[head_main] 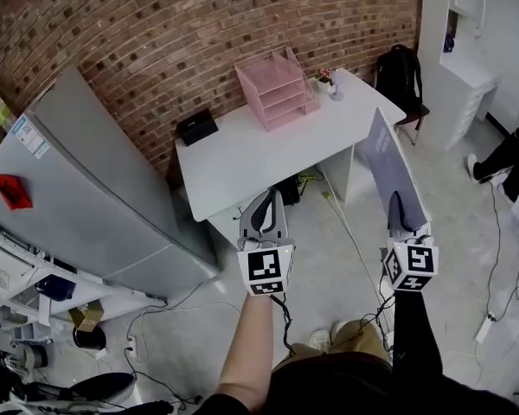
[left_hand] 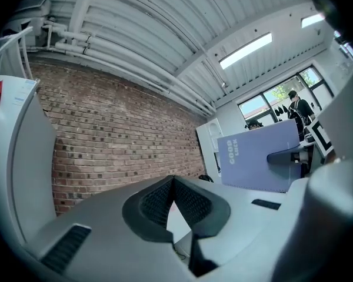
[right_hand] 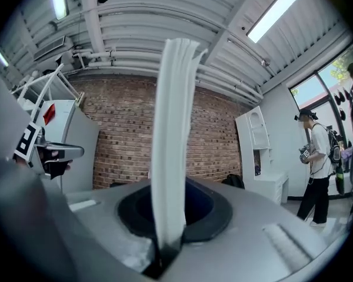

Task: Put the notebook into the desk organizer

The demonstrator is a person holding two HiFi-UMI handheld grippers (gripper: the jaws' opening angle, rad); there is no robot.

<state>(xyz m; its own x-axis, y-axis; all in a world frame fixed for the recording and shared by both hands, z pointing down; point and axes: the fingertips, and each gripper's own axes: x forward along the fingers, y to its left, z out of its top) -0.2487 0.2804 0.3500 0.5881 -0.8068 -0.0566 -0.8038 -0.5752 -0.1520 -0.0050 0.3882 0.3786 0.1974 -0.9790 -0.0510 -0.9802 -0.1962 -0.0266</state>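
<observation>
- The right claw is closed nearly all the way, its jaws pinching the bottom edge of the notebook.
- The notebook is lavender and stands upright out of that claw. In the right gripper view its white page edge rises straight up from between the jaws.
- From the left gripper view, the notebook's cover hangs off to the right, with "GOOD LUCK" printed on it.
- The left claw has its jaws together at the tips, with nothing between them. It is held level beside the right claw, well apart from the notebook.
- The desk organizer, a pink tiered rack, sits well ahead of both claws, beyond the left one and to the left of the notebook's top edge. It stands at the far side of the white desk, against the brick wall.
- Just right of the organizer stands a small vase of flowers; to its left, a black box.
- A grey cabinet stands left of the left claw.
</observation>
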